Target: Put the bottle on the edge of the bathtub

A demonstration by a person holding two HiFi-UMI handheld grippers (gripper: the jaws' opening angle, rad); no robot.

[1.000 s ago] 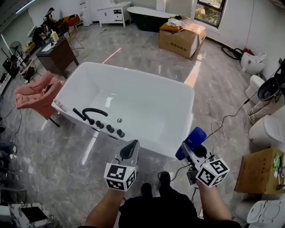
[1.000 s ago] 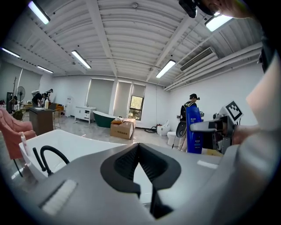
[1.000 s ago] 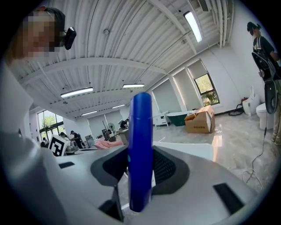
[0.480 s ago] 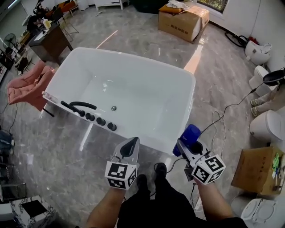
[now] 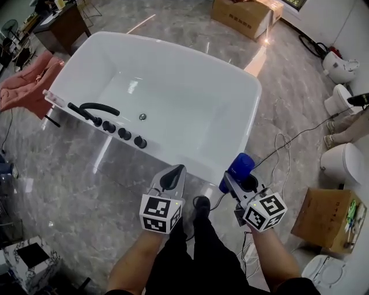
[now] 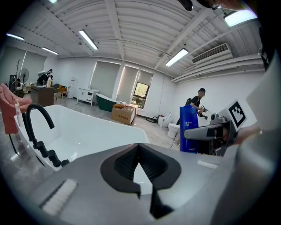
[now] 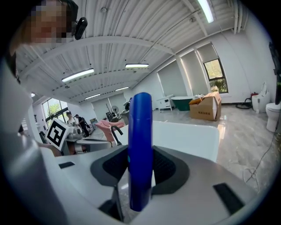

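The blue bottle [image 5: 238,165] stands upright between the jaws of my right gripper [image 5: 242,178], which is shut on it just outside the near right corner of the white bathtub [image 5: 252,115]. In the right gripper view the bottle [image 7: 140,140] fills the middle, with the tub rim [image 7: 189,132] beyond it. My left gripper [image 5: 172,173] hovers beside the tub's near rim with its jaws shut and nothing in them [image 6: 139,147]. From the left gripper view the bottle [image 6: 189,128] shows at the right.
A black faucet [image 5: 92,107] and several black knobs [image 5: 124,133] sit on the tub's near rim. A pink cloth [image 5: 26,86] hangs at the left. Cardboard boxes [image 5: 245,14] [image 5: 323,216], toilets [image 5: 343,164] and a floor cable [image 5: 282,144] lie around.
The tub has slid up and closer in the head view as the person moved towards it. Both grippers keep their places in the view, the right still holding the bottle.
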